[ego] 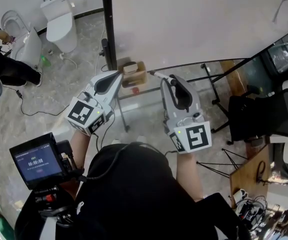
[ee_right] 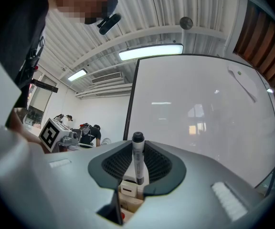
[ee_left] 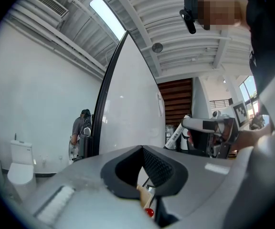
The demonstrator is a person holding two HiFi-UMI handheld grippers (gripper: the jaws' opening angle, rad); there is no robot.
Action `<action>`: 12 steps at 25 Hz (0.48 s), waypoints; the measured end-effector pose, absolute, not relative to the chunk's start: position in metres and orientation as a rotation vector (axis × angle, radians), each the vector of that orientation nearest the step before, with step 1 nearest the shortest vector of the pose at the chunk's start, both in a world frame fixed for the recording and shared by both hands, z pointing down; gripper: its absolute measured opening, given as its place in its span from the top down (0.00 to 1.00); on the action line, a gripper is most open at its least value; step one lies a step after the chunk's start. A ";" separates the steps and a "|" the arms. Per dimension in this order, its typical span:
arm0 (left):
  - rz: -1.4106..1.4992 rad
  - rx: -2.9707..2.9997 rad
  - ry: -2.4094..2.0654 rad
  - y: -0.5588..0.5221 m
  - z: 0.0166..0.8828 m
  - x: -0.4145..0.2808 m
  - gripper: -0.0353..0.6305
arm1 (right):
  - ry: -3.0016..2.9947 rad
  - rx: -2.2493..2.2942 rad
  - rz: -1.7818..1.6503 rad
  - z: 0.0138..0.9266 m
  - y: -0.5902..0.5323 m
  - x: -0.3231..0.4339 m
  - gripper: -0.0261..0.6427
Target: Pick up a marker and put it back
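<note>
**A:** Head view?
**B:** The left gripper and right gripper face the whiteboard. The marker juts from the right one, near the box.
**A:** Left gripper view?
**B:** Jaws apart, nothing between.
**A:** Right gripper view?
**B:** Jaws clamped on the marker, upright between the pads, dark end up.

Grey left tongs, right tongs — black shirt.

Board: large white whiteboard in a black frame stood upright | Floor: grey marbled stone floor | Fixture: white ceramic toilet | Seat: black office chair, apparently mesh | Ceiling: white ribbed ceiling; long strip lamp was lit
</note>
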State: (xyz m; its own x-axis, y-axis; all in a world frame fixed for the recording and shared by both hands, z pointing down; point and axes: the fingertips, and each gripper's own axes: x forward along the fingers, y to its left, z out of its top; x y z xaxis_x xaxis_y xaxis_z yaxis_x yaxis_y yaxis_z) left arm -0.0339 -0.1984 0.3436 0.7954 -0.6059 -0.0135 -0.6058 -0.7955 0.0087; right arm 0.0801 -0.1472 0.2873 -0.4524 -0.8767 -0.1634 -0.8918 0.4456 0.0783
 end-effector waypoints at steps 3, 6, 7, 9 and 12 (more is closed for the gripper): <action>-0.025 2.963 -1.019 -0.199 0.341 -0.034 0.94 | 2.589 -1.580 0.228 0.287 -0.148 0.079 0.84; -0.043 2.968 -1.001 -0.198 0.342 -0.035 0.94 | 2.594 -1.578 0.222 0.288 -0.149 0.079 0.84; -0.050 2.969 -0.992 -0.198 0.342 -0.035 0.94 | 2.595 -1.575 0.221 0.288 -0.149 0.079 0.84; -0.065 2.967 -0.982 -0.198 0.340 -0.034 0.94 | 2.599 -1.569 0.223 0.288 -0.150 0.078 0.84; -0.071 2.968 -0.985 -0.199 0.337 -0.033 0.94 | 2.603 -1.567 0.222 0.288 -0.151 0.078 0.84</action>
State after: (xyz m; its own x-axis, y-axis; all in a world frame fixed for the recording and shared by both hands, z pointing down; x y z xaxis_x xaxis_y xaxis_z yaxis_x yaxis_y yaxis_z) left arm -0.0333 -0.1987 0.3368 0.8007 -0.5978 -0.0385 -0.5972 -0.8016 0.0272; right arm 0.0776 -0.1507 0.2875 -0.4674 -0.8701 -0.1562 -0.8840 0.4614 0.0750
